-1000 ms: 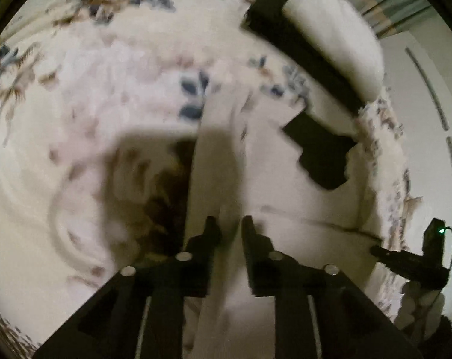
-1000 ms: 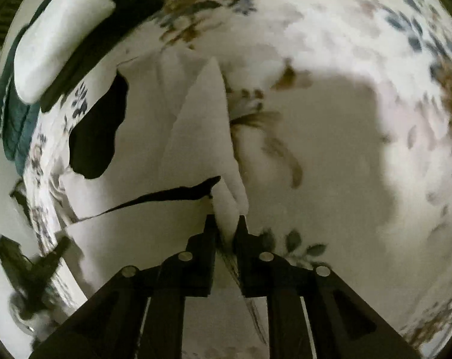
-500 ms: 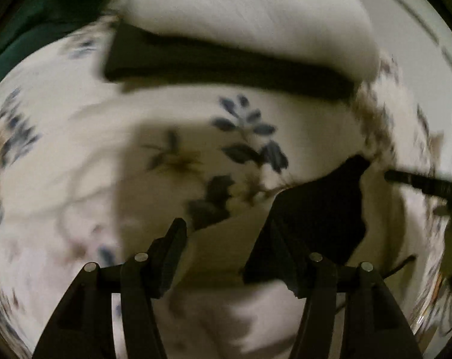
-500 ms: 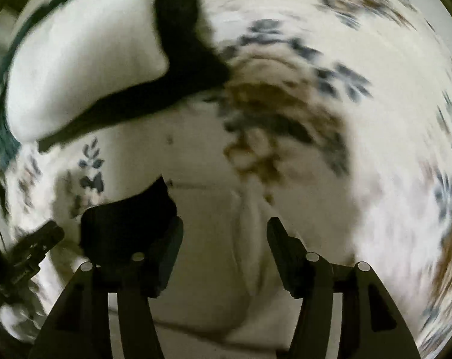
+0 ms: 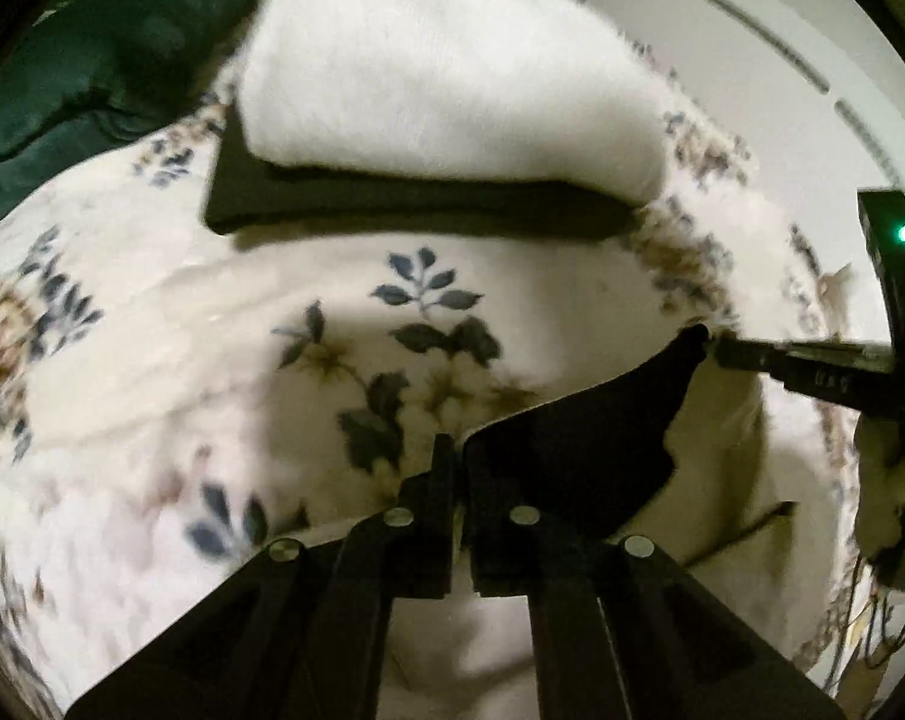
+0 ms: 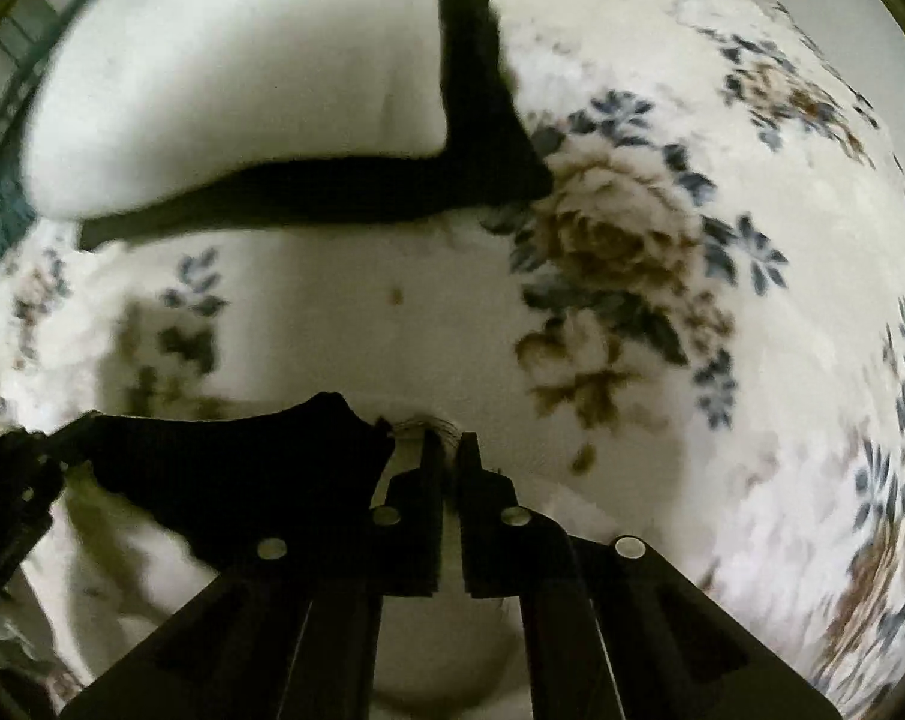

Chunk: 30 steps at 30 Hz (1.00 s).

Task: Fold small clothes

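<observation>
Both tongs pinch the cream garment (image 5: 716, 480): left tongs (image 5: 458, 456); right tongs (image 6: 449, 450); only the left view shows green bedding (image 5: 92, 48).

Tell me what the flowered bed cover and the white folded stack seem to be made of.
The cream flowered bed cover looks like plush fleece: fuzzy, matte pile with a tufted edge. The white folded stack looks like soft knit or terry cloth, matte and slightly napped; blur leaves the weave unclear.

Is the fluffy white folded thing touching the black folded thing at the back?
Touching. In the left wrist view the white folded cloth lies right on top of the black folded cloth, with no gap between them.
</observation>
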### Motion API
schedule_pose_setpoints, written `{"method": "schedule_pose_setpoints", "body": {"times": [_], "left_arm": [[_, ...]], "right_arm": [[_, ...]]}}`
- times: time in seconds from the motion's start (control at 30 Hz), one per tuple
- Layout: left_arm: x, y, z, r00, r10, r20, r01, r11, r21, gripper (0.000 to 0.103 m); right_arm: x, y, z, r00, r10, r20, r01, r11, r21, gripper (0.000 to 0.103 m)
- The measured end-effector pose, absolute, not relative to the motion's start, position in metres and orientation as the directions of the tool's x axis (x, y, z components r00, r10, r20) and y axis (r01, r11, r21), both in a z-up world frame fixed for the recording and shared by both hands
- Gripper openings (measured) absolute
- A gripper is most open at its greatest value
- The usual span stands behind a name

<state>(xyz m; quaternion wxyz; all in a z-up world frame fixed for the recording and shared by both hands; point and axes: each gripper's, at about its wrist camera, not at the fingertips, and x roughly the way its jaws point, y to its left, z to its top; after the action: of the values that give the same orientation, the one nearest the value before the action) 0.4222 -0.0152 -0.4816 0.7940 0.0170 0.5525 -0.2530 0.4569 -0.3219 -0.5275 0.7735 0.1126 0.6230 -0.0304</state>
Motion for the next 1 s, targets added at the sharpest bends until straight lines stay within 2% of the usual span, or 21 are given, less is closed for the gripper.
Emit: {"method": "schedule_pose_setpoints", "body": {"times": [0.2,0.33,0.43,0.63,0.7,0.73,0.77,0.8,0.83,0.9,1.0], "left_arm": [[0.354,0.005,-0.429,0.342,-0.390,-0.855,0.302,0.907,-0.293,0.002],[0.291,0.019,-0.432,0.295,-0.385,-0.875,0.197,0.920,-0.338,0.002],[0.252,0.023,-0.452,0.241,-0.370,-0.897,0.139,0.928,-0.346,0.003],[0.204,0.046,-0.498,0.147,-0.287,-0.947,0.068,0.958,-0.279,0.007],[0.192,0.056,-0.502,0.110,-0.291,-0.950,0.040,0.957,-0.289,0.007],[0.188,0.062,-0.500,0.112,-0.297,-0.948,0.022,0.955,-0.296,0.007],[0.185,0.071,-0.497,0.119,-0.303,-0.946,-0.004,0.952,-0.305,0.011],[0.183,0.080,-0.492,0.129,-0.312,-0.941,-0.038,0.947,-0.319,0.021],[0.184,0.089,-0.489,0.139,-0.321,-0.937,-0.070,0.940,-0.333,0.036],[0.192,0.108,-0.484,0.174,-0.345,-0.922,-0.143,0.918,-0.370,0.055],[0.227,0.130,-0.480,0.255,-0.384,-0.888,-0.211,0.874,-0.438,0.056]], "right_arm": [[0.378,-0.323,-0.470,0.300,0.156,-0.941,0.227,0.947,0.229,0.004],[0.285,-0.320,-0.461,0.270,0.148,-0.951,0.232,0.949,0.214,0.004],[0.234,-0.321,-0.476,0.218,0.186,-0.958,0.260,0.935,0.241,0.004],[0.168,-0.321,-0.524,0.083,0.241,-0.967,0.266,0.930,0.255,0.005],[0.155,-0.323,-0.541,0.009,0.250,-0.968,0.268,0.932,0.243,0.010],[0.152,-0.326,-0.546,-0.008,0.252,-0.968,0.270,0.932,0.241,0.018],[0.148,-0.330,-0.550,-0.029,0.257,-0.966,0.275,0.931,0.239,0.028],[0.143,-0.336,-0.552,-0.049,0.264,-0.963,0.293,0.926,0.238,0.033],[0.139,-0.342,-0.552,-0.052,0.270,-0.961,0.311,0.919,0.242,0.038],[0.130,-0.360,-0.546,-0.020,0.308,-0.951,0.365,0.888,0.280,0.041],[0.124,-0.390,-0.526,0.093,0.366,-0.926,0.452,0.813,0.367,0.045]]}}
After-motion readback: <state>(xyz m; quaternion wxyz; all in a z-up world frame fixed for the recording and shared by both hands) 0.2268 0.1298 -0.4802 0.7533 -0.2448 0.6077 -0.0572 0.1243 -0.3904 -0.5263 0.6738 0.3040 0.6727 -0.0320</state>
